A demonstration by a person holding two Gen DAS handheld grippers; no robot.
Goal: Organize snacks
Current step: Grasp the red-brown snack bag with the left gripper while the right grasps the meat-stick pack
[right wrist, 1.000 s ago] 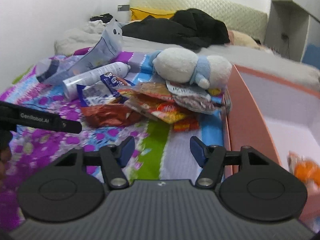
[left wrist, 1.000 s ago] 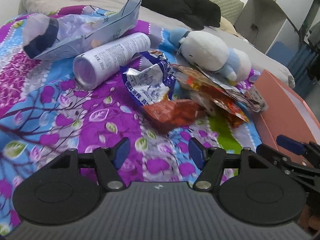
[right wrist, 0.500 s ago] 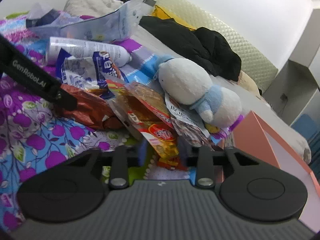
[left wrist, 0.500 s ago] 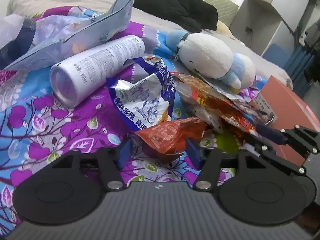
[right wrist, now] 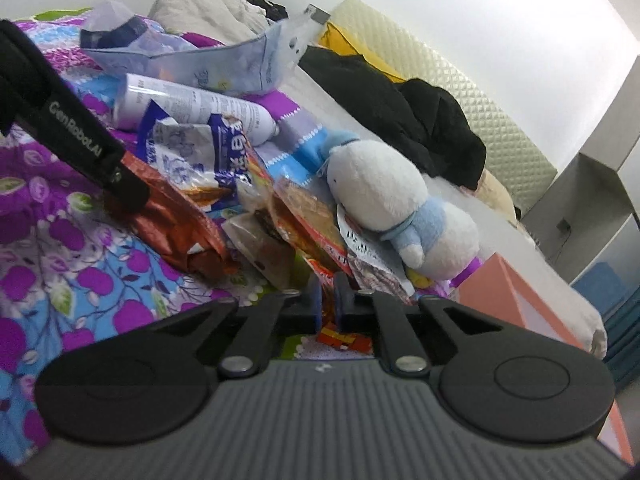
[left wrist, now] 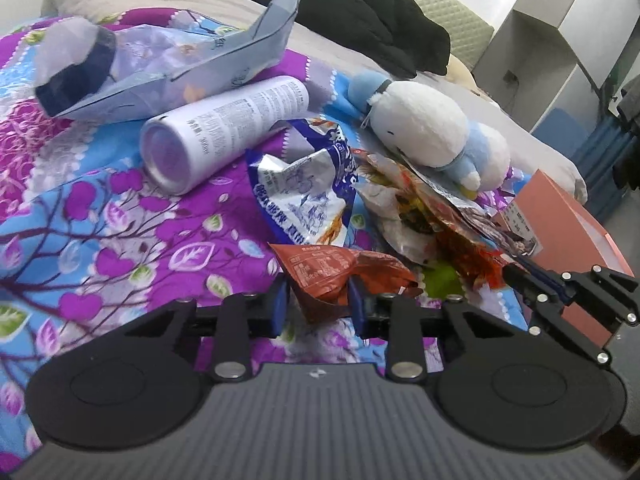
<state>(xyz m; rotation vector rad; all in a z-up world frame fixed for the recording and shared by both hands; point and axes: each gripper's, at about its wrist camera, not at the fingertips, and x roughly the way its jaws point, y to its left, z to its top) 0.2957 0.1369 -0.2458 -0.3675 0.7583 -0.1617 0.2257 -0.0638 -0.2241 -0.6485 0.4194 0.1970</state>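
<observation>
A heap of snack packets lies on the flowered bedspread [left wrist: 120,232]. My left gripper [left wrist: 318,304] has its jaws closing around a corner of the brown-red packet [left wrist: 340,268], which sits between the pads without being clearly squeezed. In the right wrist view one left finger [right wrist: 120,184] rests against this packet [right wrist: 172,216]. My right gripper [right wrist: 327,300] is shut on the thin edge of an orange-red packet [right wrist: 340,336]. From the left wrist view the right gripper [left wrist: 516,274] bites that packet [left wrist: 476,260] at the heap's right side. A blue-white packet [left wrist: 304,196] lies behind.
An orange box [left wrist: 568,240] stands open at the right of the heap. A white and blue plush toy [left wrist: 428,136] lies on the far packets. A white spray can [left wrist: 224,132] and a pale blue pouch [left wrist: 180,68] lie at the left, black clothing [left wrist: 360,12] behind.
Both grippers moved in to the heap. The left jaws narrowed around the brown-red packet. The right gripper rolled and went from open to shut on the orange-red packet.
</observation>
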